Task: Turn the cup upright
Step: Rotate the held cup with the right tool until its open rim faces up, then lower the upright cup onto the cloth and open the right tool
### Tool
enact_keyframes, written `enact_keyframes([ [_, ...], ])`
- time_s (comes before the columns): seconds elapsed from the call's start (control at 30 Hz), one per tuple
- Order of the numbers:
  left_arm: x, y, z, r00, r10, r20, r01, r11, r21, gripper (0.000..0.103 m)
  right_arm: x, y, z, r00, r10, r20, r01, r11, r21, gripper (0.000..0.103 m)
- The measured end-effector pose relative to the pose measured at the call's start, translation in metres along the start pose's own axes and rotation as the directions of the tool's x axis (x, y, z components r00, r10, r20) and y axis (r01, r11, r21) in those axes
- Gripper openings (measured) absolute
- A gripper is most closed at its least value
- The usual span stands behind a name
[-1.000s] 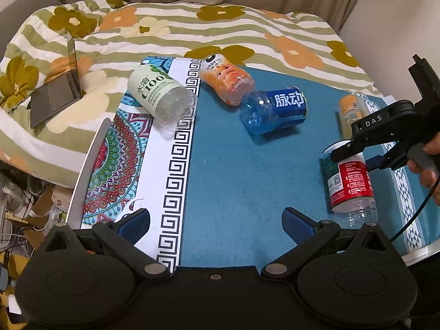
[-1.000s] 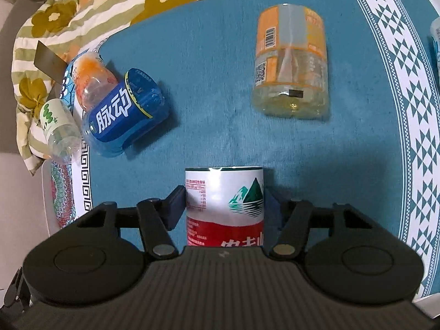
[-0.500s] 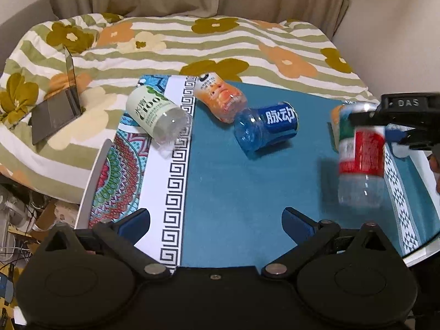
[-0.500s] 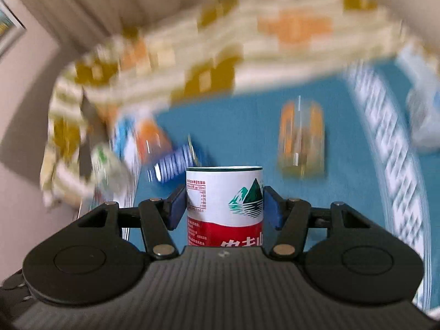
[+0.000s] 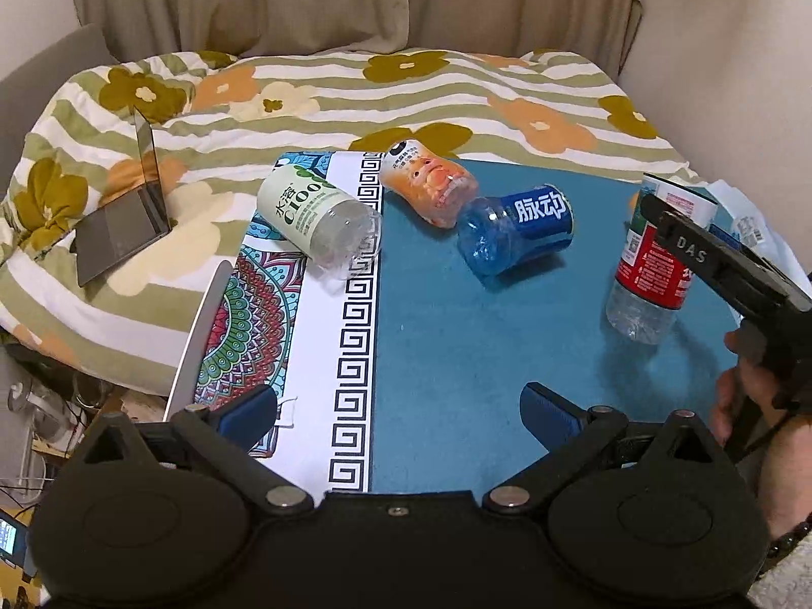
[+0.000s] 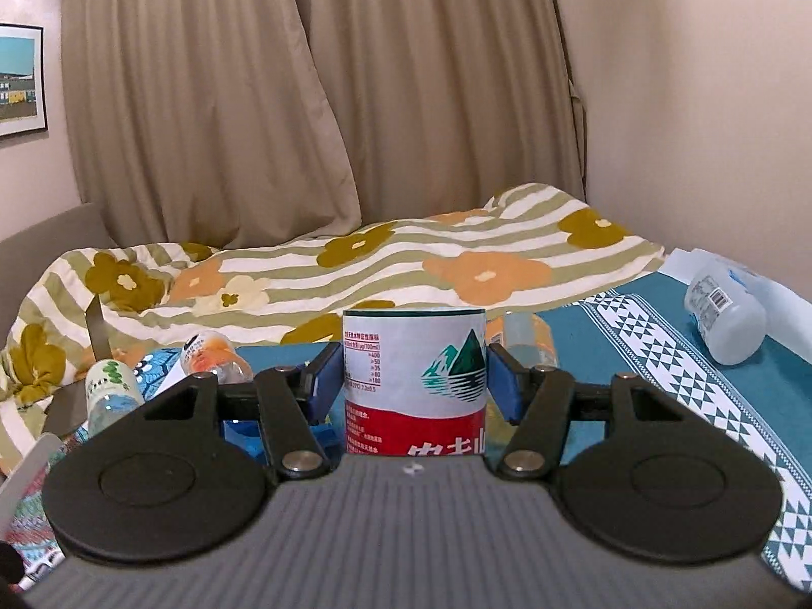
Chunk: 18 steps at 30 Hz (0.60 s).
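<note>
My right gripper [image 6: 413,380] is shut on the red-and-white labelled cup [image 6: 413,385], a cut bottle with a mountain logo. In the left wrist view this cup [image 5: 654,259] is held nearly upright, open end up, just above or touching the blue mat [image 5: 457,345] at the right, with the right gripper [image 5: 665,218] around it. My left gripper [image 5: 398,411] is open and empty, low at the near edge of the mat. Three more cups lie on their sides at the far end: a green-and-white one [image 5: 314,215], an orange one [image 5: 429,188] and a blue one [image 5: 517,233].
An orange-labelled cup [image 6: 528,340] lies behind the held one. A clear bottle [image 6: 723,312] lies at the far right of the mat. A flowered quilt [image 5: 355,96] and a half-open laptop [image 5: 122,218] lie beyond the table. Curtains and a wall stand behind.
My right gripper has lifted the red-and-white cup from lying on the mat and turned it upright. The left gripper has stayed open and pulled back slightly.
</note>
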<state>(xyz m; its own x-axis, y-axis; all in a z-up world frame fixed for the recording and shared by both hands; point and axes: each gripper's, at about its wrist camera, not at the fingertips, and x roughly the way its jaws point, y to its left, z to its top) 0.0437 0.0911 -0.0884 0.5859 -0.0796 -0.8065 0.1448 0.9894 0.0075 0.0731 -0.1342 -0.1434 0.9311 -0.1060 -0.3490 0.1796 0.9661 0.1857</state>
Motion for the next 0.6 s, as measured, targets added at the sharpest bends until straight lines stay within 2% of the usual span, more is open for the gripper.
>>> enact_keyframes([
  [0.27, -0.002, -0.006, -0.007, 1.0, 0.007, -0.005, -0.007, 1.0, 0.029, 0.103, -0.015, -0.002, -0.011, 1.0, 0.024, 0.006, -0.024, 0.999, -0.034, 0.076],
  [0.43, 0.0, -0.009, -0.006, 1.0, -0.01, -0.013, 0.01, 1.0, 0.021, 0.103, -0.033, 0.002, -0.008, 0.997, 0.049, -0.056, -0.054, 0.995, -0.084, 0.076],
  [0.6, 0.0, -0.015, -0.003, 1.0, -0.018, -0.01, 0.019, 0.999, 0.029, 0.103, -0.037, 0.004, 0.002, 0.987, 0.057, -0.152, -0.073, 0.992, -0.101, 0.076],
])
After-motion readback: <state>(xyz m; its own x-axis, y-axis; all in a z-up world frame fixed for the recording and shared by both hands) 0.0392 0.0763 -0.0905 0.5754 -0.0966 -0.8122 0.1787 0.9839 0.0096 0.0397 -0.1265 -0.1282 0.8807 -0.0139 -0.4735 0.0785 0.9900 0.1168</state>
